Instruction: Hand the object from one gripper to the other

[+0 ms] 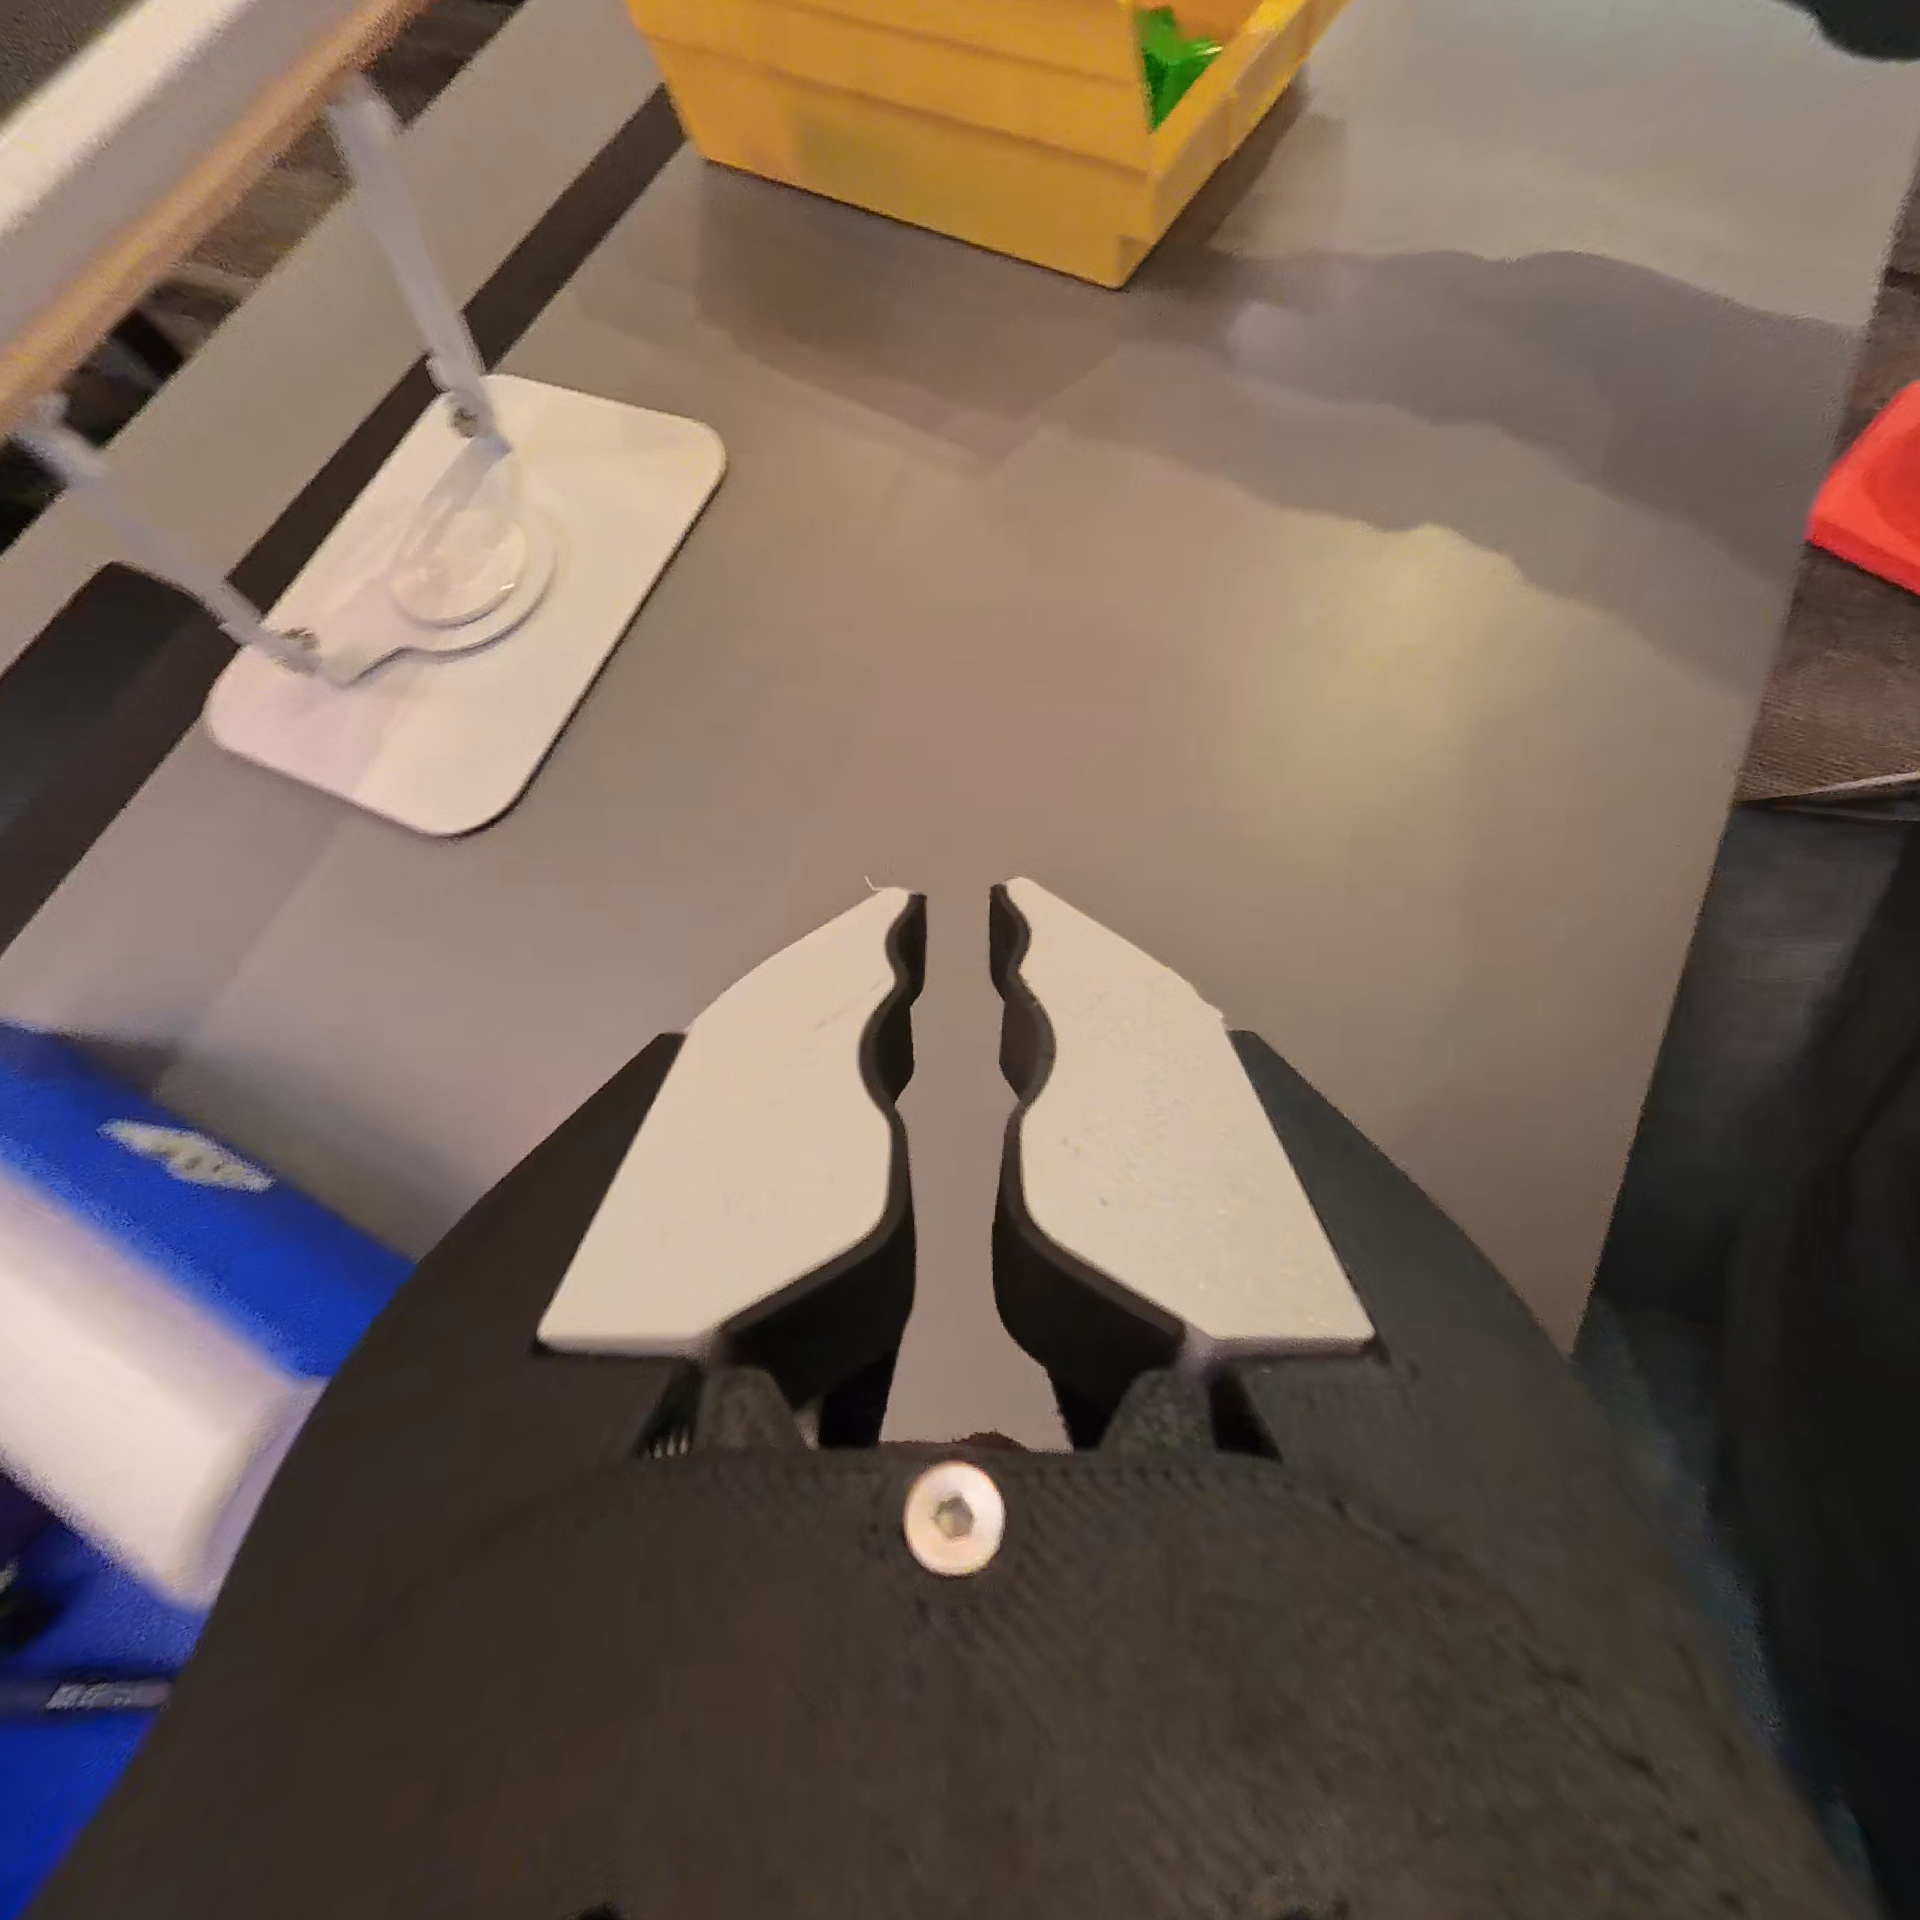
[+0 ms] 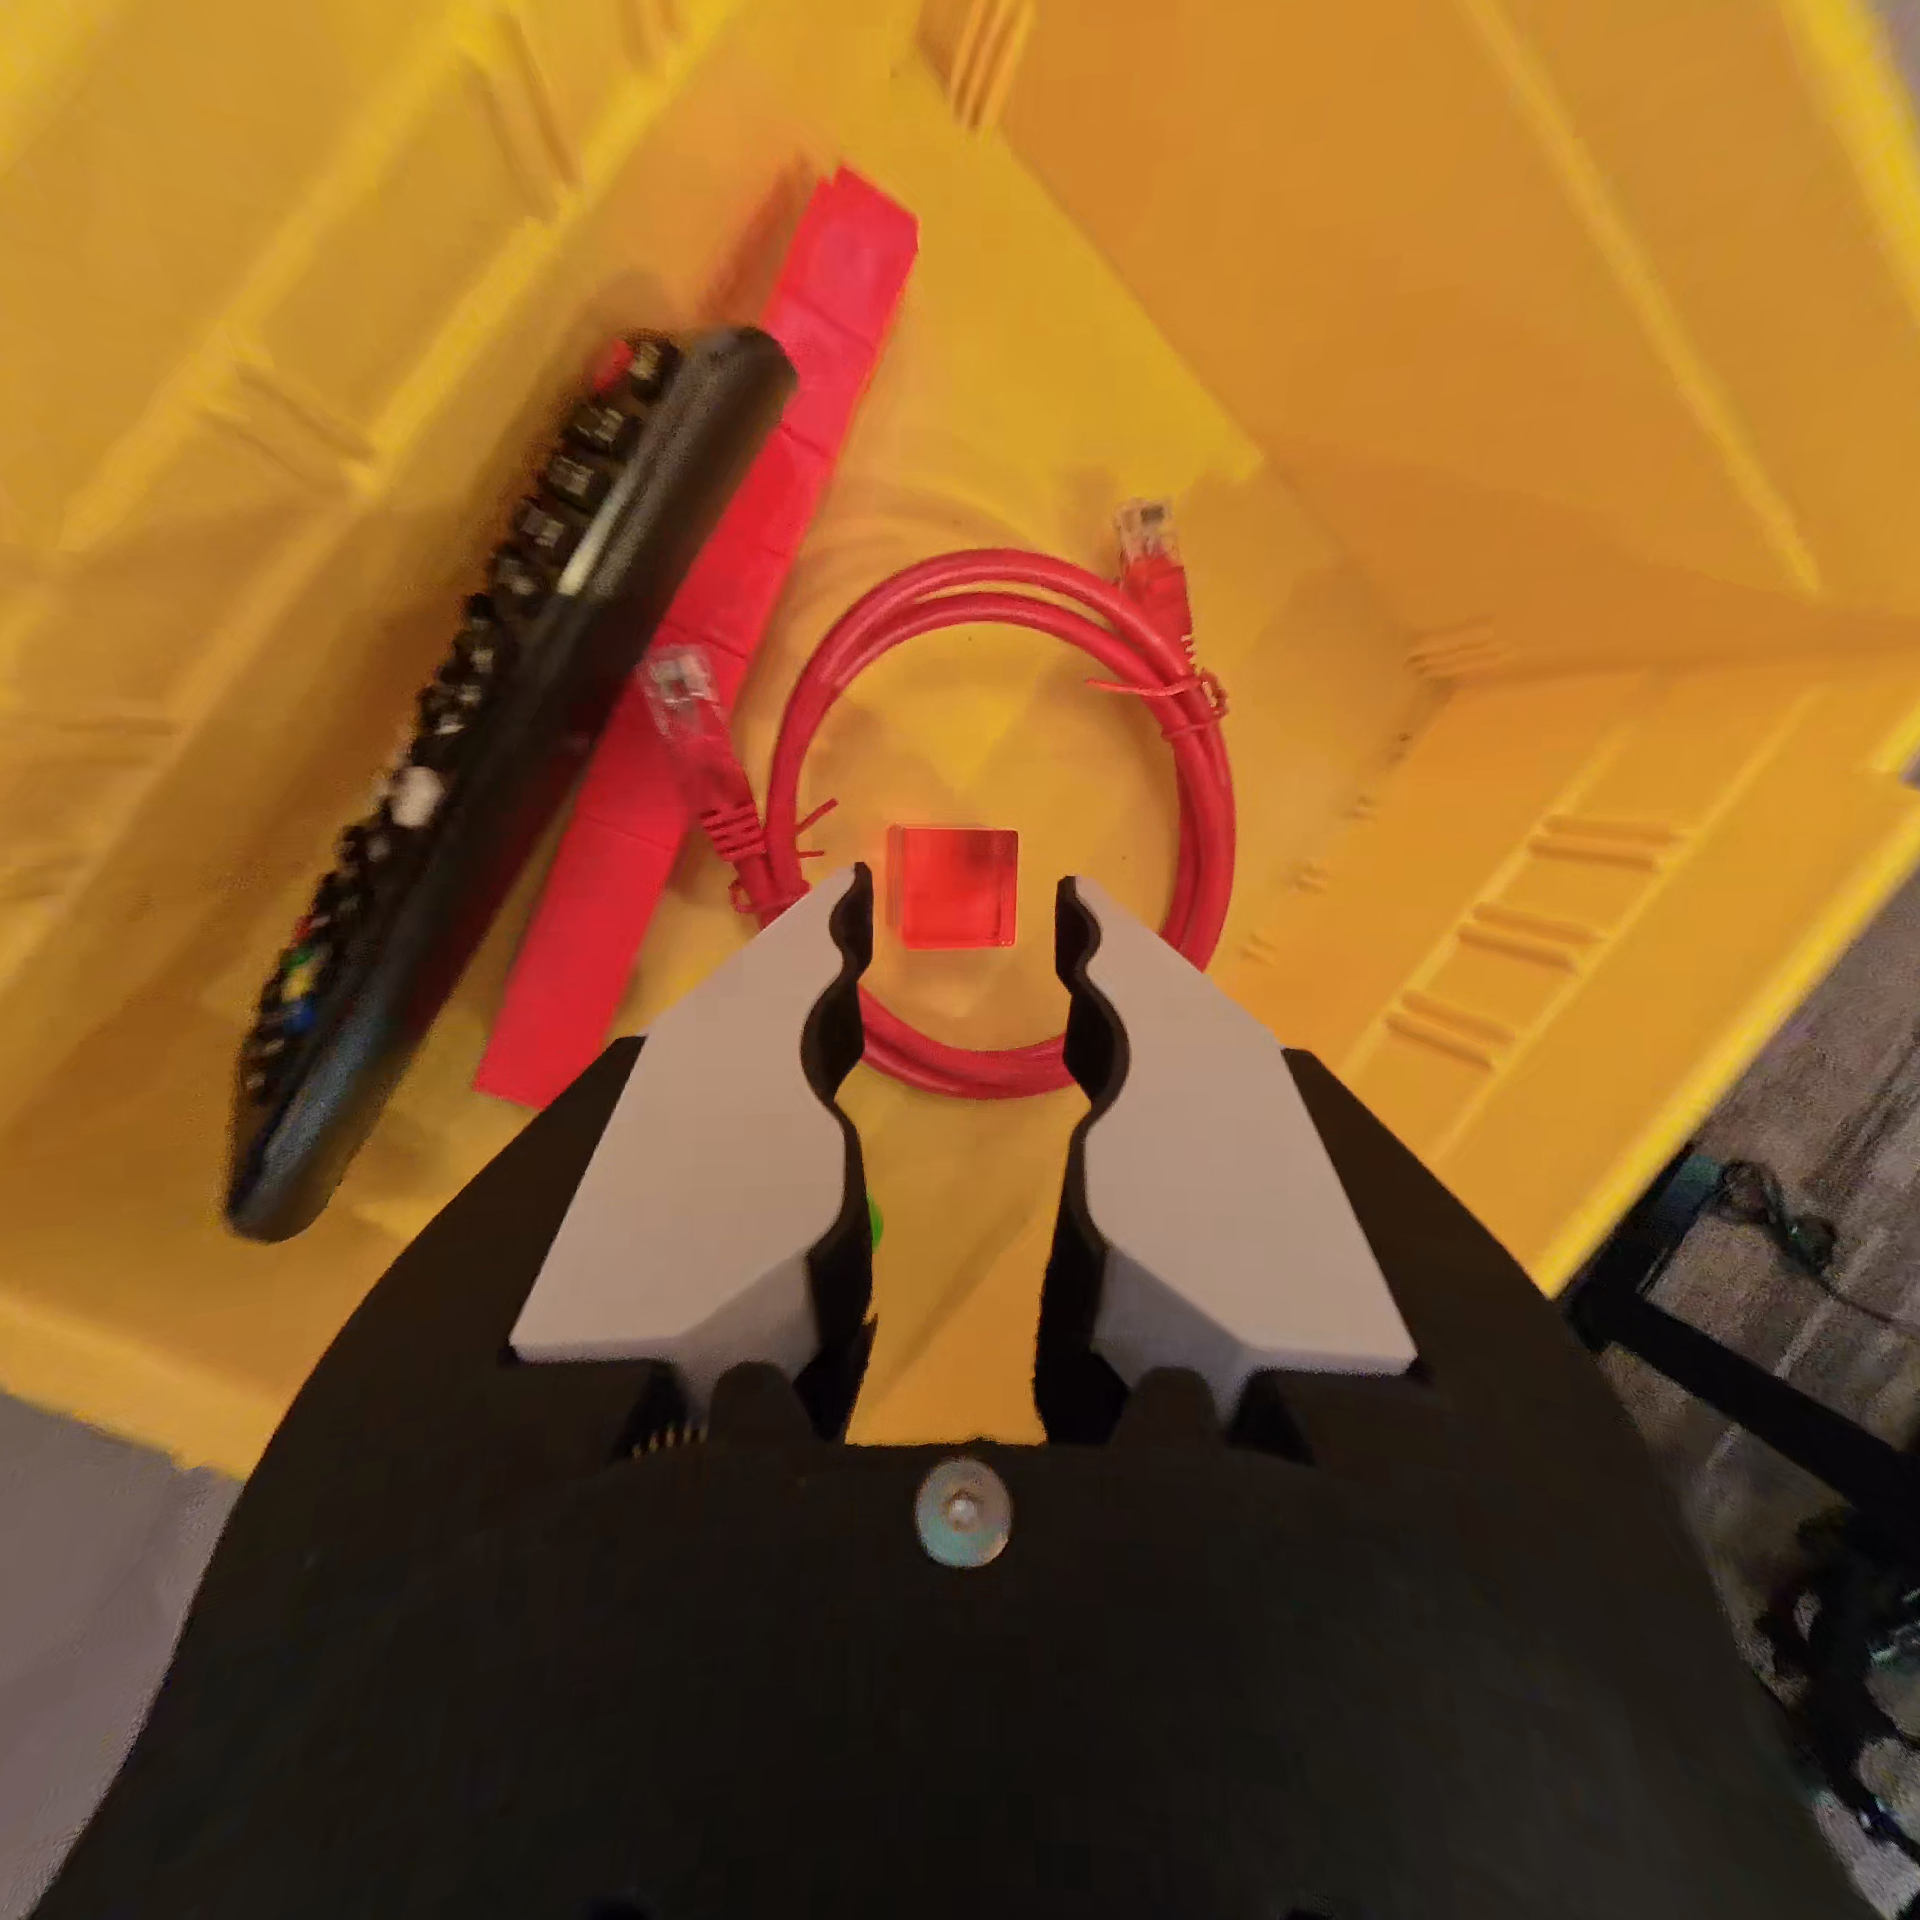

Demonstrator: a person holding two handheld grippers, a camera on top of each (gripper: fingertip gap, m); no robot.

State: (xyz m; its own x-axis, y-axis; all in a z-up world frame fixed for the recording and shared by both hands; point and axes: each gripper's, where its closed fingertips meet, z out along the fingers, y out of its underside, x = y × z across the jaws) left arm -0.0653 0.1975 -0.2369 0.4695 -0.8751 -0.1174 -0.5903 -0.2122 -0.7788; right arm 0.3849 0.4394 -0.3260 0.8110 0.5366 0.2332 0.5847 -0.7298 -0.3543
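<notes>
In the right wrist view a small clear red cube lies on the floor of a yellow bin, inside a coil of red network cable. My right gripper is open and empty over the bin. Its fingertips stand on either side of the cube, and I cannot tell if they touch it. My left gripper is almost shut with a narrow gap, holds nothing, and hangs over a grey table. The yellow bin also shows far off in the left wrist view.
In the bin, a black remote control and a red segmented bar lie left of the cable. On the table stand a white stand base, a blue and white box and a red thing at the right edge. Across from one pair of fingers to the other is roughly 50 centimetres. The red segmented bar sits 5 centimetres or so from the ends of my right fingers.
</notes>
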